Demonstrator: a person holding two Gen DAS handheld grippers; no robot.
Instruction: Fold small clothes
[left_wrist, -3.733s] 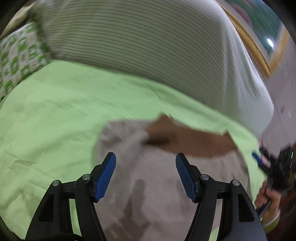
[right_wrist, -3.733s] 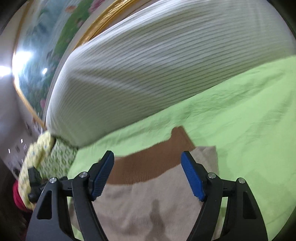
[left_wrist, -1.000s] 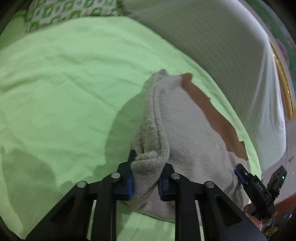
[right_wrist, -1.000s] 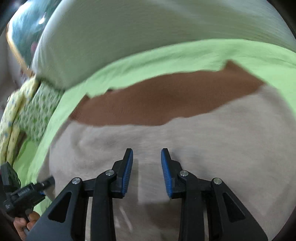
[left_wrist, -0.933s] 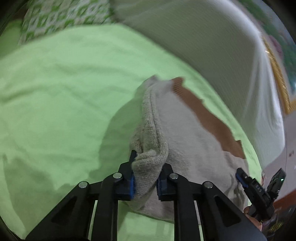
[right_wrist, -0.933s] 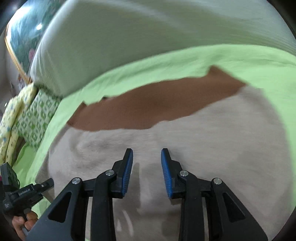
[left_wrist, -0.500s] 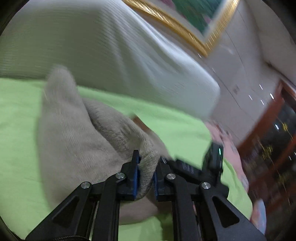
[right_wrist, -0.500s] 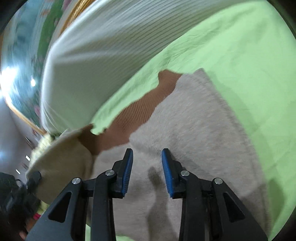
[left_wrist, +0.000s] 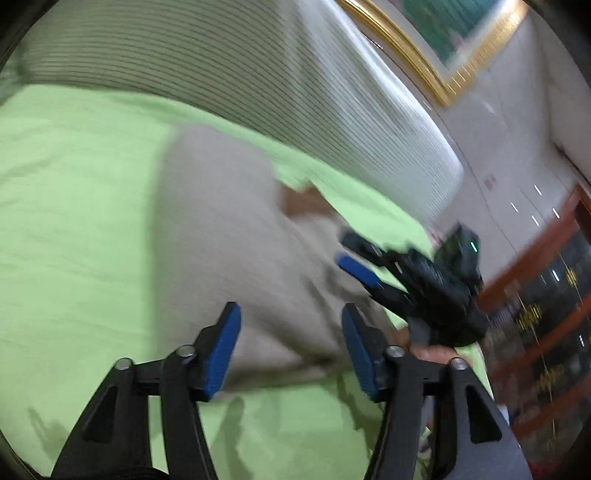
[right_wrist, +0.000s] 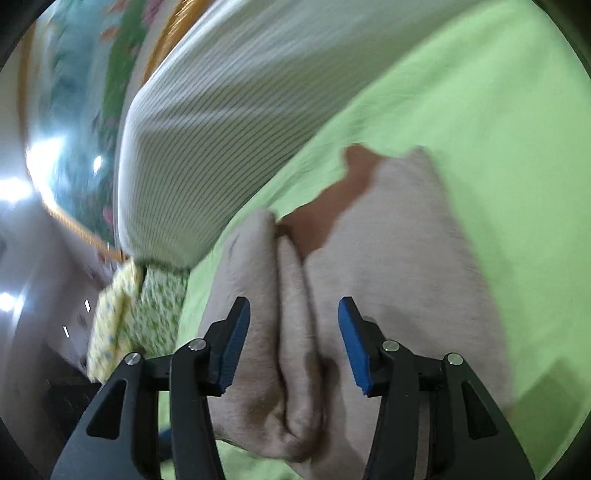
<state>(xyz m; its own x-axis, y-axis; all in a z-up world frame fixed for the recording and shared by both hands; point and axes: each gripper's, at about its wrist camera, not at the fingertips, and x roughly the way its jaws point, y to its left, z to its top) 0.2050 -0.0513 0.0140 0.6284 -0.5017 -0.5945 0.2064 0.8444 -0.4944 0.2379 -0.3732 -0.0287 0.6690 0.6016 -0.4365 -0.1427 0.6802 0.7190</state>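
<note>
Now both tongs (left_wrist: 290, 347) (right_wrist: 293, 343) opening, sweater (right_wrist: 388, 266) released, folded

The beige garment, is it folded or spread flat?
Folded: the garment has one side flap lying doubled over the rest on the sheet.

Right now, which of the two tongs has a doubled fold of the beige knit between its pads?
The right tongs, opening around the beige knit's fold.

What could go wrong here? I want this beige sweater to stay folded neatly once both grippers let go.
The folded-over flap stands as a loose ridge on the sweater; with the right gripper opening around it, it may flop back. The left gripper, also opening, hangs just above the cloth and could snag it. The soft green sheet may let the fold shift.
</note>
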